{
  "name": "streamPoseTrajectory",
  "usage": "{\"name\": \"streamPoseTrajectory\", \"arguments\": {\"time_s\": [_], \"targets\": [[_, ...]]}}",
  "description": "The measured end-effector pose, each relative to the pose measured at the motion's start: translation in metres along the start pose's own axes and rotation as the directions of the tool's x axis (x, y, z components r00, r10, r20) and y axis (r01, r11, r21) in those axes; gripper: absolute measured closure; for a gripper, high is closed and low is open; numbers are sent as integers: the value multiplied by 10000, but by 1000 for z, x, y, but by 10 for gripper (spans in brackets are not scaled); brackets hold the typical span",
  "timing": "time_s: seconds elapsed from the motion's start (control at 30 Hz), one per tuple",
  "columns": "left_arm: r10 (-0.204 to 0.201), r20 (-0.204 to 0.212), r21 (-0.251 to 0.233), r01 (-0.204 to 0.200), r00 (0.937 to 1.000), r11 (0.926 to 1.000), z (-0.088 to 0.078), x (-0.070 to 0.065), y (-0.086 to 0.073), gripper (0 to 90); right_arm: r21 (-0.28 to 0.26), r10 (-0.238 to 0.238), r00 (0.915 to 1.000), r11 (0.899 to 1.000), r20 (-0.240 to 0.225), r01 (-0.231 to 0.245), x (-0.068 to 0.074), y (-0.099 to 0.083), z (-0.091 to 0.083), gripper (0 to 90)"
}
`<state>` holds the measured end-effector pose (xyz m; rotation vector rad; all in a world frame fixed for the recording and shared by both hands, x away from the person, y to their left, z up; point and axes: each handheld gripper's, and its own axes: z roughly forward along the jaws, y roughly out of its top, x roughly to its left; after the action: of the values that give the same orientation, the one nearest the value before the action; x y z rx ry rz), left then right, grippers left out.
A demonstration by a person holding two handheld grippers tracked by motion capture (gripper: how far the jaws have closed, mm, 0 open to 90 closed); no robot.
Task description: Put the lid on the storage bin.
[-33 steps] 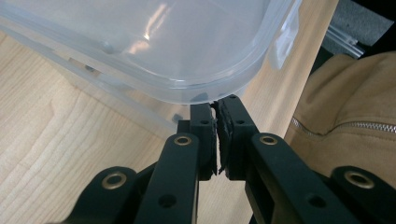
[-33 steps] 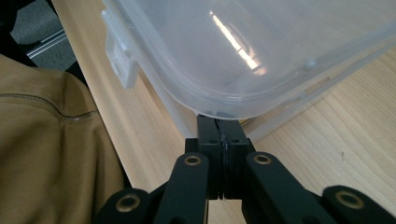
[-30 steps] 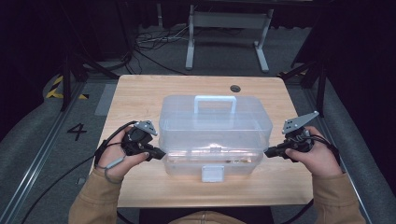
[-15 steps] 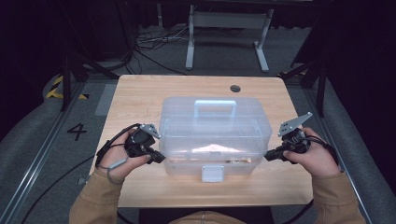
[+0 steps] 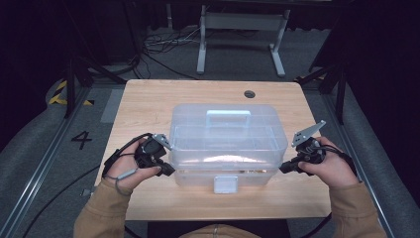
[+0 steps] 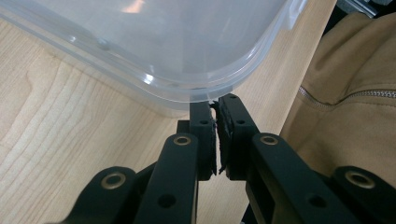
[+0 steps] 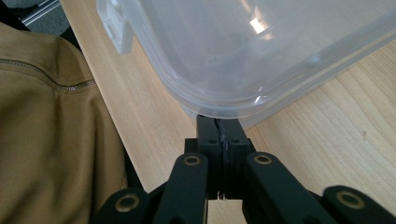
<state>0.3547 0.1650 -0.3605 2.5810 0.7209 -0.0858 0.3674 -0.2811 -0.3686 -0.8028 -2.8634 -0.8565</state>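
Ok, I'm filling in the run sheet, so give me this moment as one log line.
left gripper: shut, tips at box corner | right gripper: shut, tips at opposite corner | box: closed, on table

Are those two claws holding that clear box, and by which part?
Neither visibly grips it. Both the left claw and right claw are shut, tips tucked under the box's lid rim at its two near corners.

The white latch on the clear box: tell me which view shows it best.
The high view: the white latch faces the camera, centred on the clear box front. The right gripper view catches it obliquely at the top edge. The left gripper view gives the box's corner.
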Motion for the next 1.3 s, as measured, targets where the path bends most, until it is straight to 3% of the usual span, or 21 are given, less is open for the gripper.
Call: {"name": "streamPoseTrajectory", "arguments": {"time_s": [0.17, 0.23, 0.3, 0.73, 1.07, 1.3], "targets": [[11, 83, 308, -14, 10000, 9995, 3, 1, 0, 847, 215, 2, 10000, 9998, 31, -3, -1, 0, 3, 895], [180, 228, 604, -194, 9996, 9980, 5, 1, -2, 845, 474, 46, 9999, 9989, 153, -53, -2, -1, 4, 878], [179, 349, 556, -198, 9992, 9983, 6, 2, -2, 840, 735, 133, 9996, 9972, 247, -150, -4, -3, 7, 868], [112, 366, 438, -128, 9993, 9990, 5, 3, -4, 806, 764, 105, 9998, 9970, 179, -119, -5, -5, 6, 814], [-320, 308, -226, 327, 9990, 9992, -6, 7, -11, 774, 2, 327, 9988, 9995, 377, -327, -9, -7, -7, 742], [-602, 23, -961, 601, 9982, 9936, -17, 9, -19, 764, -783, 469, 9966, 9961, 670, -416, -13, -9, -17, 683]]}}
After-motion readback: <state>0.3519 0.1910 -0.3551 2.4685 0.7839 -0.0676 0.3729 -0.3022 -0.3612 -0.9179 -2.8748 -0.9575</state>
